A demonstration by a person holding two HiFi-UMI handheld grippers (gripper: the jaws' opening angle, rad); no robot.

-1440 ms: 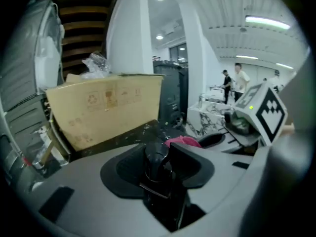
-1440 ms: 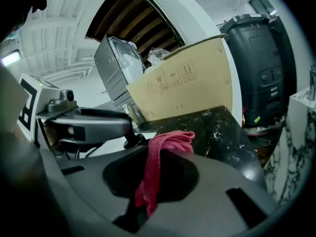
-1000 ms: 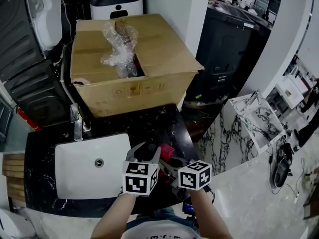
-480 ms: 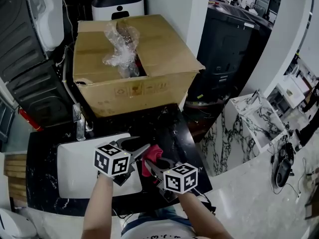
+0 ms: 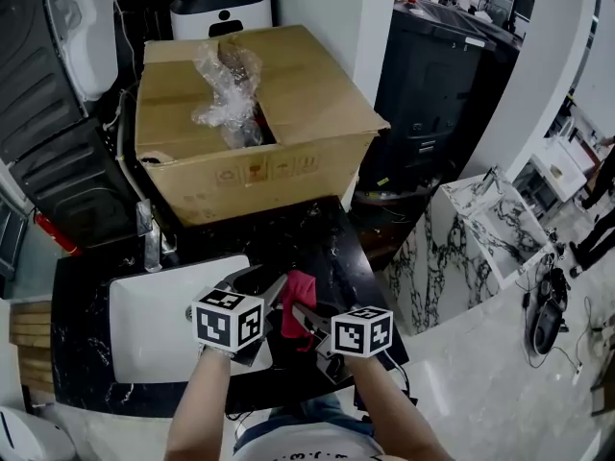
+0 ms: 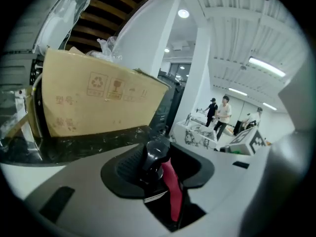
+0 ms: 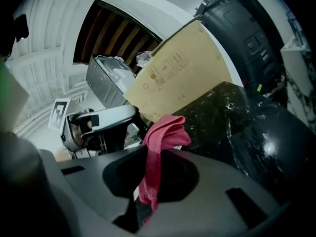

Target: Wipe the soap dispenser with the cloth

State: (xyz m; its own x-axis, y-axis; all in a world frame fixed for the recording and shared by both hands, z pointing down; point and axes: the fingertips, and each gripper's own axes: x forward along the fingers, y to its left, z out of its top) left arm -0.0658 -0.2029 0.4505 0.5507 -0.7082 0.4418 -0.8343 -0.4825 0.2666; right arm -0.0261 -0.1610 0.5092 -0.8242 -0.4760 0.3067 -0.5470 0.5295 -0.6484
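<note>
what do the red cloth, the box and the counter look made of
Red cloth: soft fabric, matte; it droops in folds. Box: brown cardboard, matte, printed handling marks. Counter: probably polished stone or lookalike, black with white veins.

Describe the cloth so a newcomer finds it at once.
Start at the big cardboard box at the back of the black counter, then come forward to the white sink. Just right of the sink, the cloth is bunched in the right gripper. It alone is soft and bright red among grey and black parts.
</note>
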